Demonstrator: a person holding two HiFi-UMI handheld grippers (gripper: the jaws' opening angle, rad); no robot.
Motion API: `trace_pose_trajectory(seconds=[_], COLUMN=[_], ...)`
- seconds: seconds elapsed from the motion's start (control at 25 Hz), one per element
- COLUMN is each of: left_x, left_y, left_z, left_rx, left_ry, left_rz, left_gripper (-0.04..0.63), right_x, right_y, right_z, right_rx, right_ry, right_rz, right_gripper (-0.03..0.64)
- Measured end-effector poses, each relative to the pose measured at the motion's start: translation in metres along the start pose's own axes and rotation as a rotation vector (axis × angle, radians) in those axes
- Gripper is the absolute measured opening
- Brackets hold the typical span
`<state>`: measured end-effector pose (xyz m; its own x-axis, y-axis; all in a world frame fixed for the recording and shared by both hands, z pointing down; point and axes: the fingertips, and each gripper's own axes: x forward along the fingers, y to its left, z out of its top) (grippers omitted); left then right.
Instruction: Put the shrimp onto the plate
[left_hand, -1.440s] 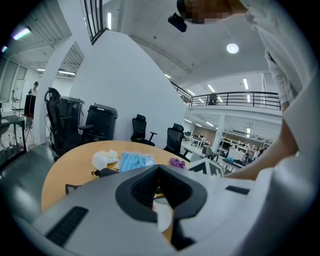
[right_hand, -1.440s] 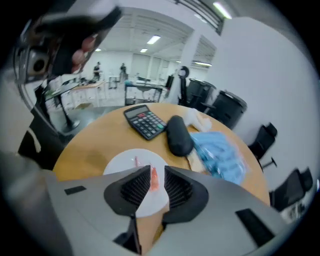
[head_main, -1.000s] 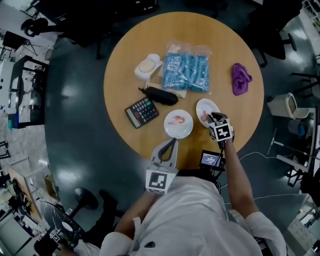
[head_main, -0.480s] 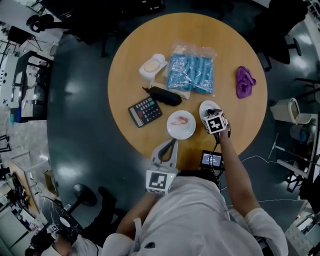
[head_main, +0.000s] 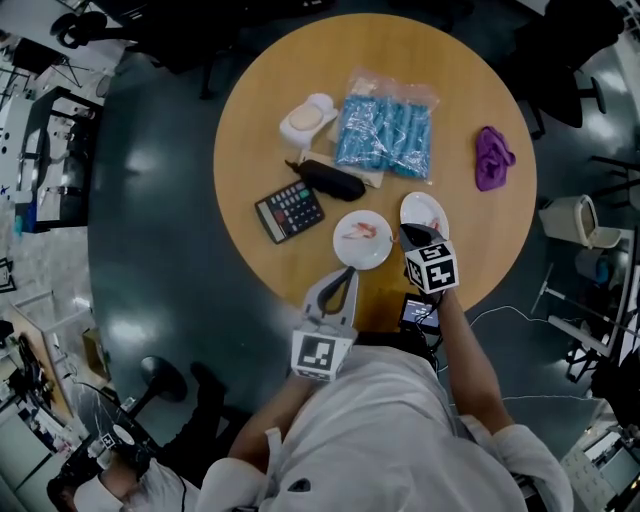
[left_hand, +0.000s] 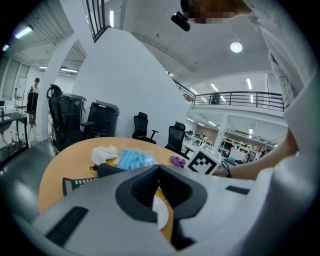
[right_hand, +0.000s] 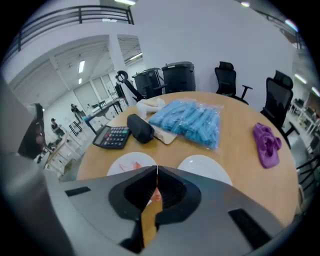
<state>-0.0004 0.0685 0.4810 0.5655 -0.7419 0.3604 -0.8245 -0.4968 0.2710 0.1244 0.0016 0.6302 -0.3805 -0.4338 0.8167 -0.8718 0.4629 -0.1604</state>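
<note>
Our right hand-held gripper (head_main: 408, 236) pinches a pink shrimp (right_hand: 155, 196) above the tabletop (head_main: 460, 100), between the right plate (head_main: 427, 208) and the left plate (head_main: 375, 255), which carries another shrimp (head_main: 357, 231). Our left hand-held gripper (head_main: 346, 279) is pressed together, empty.

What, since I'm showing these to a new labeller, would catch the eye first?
The crinkly bag of blue items lies at the far middle of the round wooden table, with a purple cloth to its right. Near the front edge, the right gripper is shut on a pink shrimp by the right plate. The left plate holds another reddish piece.
</note>
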Motion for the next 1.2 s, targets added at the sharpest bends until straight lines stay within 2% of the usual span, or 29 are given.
trace_pose_trajectory(seconds=[0.24, 0.36, 0.64, 0.76, 0.84, 1.0, 1.12, 1.2], left_x=[-0.006, -0.011, -0.021, -0.022, -0.022, -0.015, -0.010, -0.007], left_y=[0.004, 0.008, 0.019, 0.021, 0.020, 0.016, 0.010, 0.004], left_z=[-0.004, -0.007, -0.010, -0.010, -0.012, -0.007, -0.011, -0.008], left_rx=[0.010, -0.016, -0.021, -0.005, 0.004, -0.014, 0.015, 0.006], left_ry=[0.003, 0.010, 0.009, 0.008, 0.007, 0.001, 0.010, 0.013], left_rz=[0.003, 0.020, 0.035, 0.027, 0.020, 0.012, -0.016, -0.018], left_gripper=[0.008, 0.008, 0.008, 0.008, 0.008, 0.008, 0.008, 0.008], right_x=[0.037, 0.057, 0.077, 0.066, 0.049, 0.007, -0.014, -0.018], right_y=[0.062, 0.079, 0.101, 0.093, 0.074, -0.010, -0.083, -0.118], right_z=[-0.015, -0.019, -0.021, -0.012, -0.008, -0.021, -0.043, -0.050], right_rx=[0.030, 0.081, 0.100, 0.071, 0.090, 0.205, 0.295, 0.322], right_ry=[0.050, 0.070, 0.087, 0.061, 0.019, -0.037, -0.019, -0.007], right_rz=[0.154, 0.208, 0.249, 0.190, 0.133, -0.054, -0.197, -0.242], right_gripper=[0.020, 0.020, 0.021, 0.021, 0.021, 0.021, 0.023, 0.023])
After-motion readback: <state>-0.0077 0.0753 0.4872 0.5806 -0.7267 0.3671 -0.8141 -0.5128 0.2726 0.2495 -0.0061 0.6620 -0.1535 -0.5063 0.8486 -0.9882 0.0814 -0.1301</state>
